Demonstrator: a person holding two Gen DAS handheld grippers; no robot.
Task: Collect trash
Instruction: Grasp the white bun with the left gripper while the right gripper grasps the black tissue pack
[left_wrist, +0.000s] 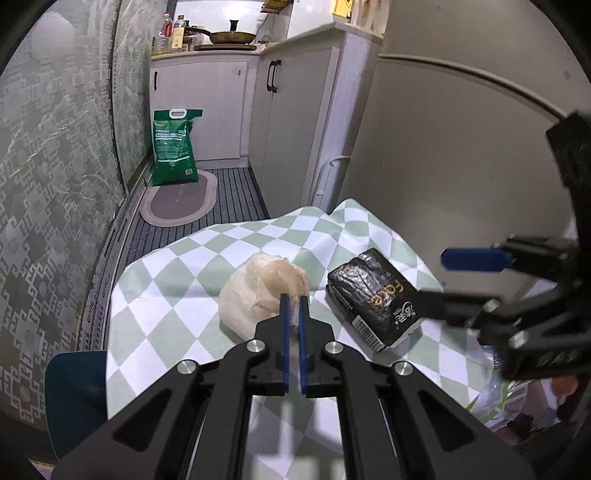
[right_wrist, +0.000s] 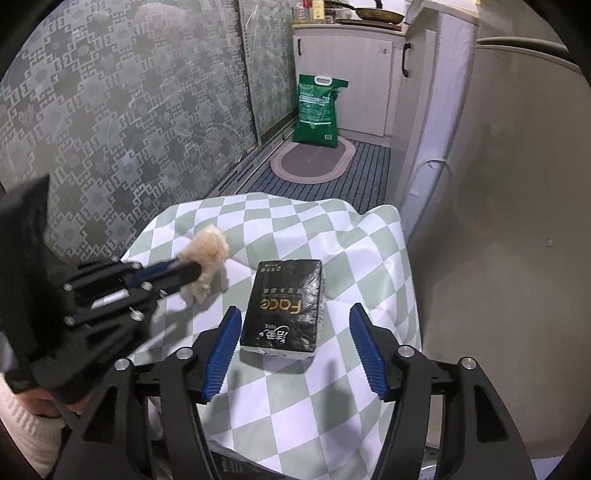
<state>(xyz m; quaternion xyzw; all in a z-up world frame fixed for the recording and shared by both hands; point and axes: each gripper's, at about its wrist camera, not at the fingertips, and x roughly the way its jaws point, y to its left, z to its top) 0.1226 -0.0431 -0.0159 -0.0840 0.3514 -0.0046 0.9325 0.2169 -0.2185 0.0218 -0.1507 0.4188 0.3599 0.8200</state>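
left gripper (left_wrist: 294, 300): clenched on the crumpled tissue (left_wrist: 264, 291), blue pads pinching its near edge; in the right wrist view the wad (right_wrist: 207, 247) sticks out past the fingertips.
crumpled tissue: beige-white wad, over the left part of the checked cloth (left_wrist: 177, 280); whether its underside touches the cloth I cannot tell.
right gripper (right_wrist: 295, 347): released, jaws spread wide, nothing pressed between the pads; the near end of the tissue pack (right_wrist: 286, 304) sits in the gap with space on both sides.
tissue pack: black wrapped pack with gold lettering, lying flat on the cloth, right of the wad and apart from it; wrapper looks sealed, contents not visible.
checked cloth: green and white, covers the table, rumpled at the far edge.
green bag (left_wrist: 174, 147): stands upright on the floor by the far cabinet (left_wrist: 199, 110), top with white handle cutout; contents not visible.
mat (left_wrist: 181, 201): oval, on the floor just in front of the green bag.
counter (left_wrist: 207, 53): holds a pan (left_wrist: 231, 36) and several bottles (left_wrist: 173, 33); what is in the pan cannot be seen.
plastic bag (left_wrist: 495, 391): clear, crinkled, at the right edge of the table under the right gripper in the left wrist view; contents too blurred to tell.
person: pale sleeve (right_wrist: 22, 424) at the lower left of the right wrist view.
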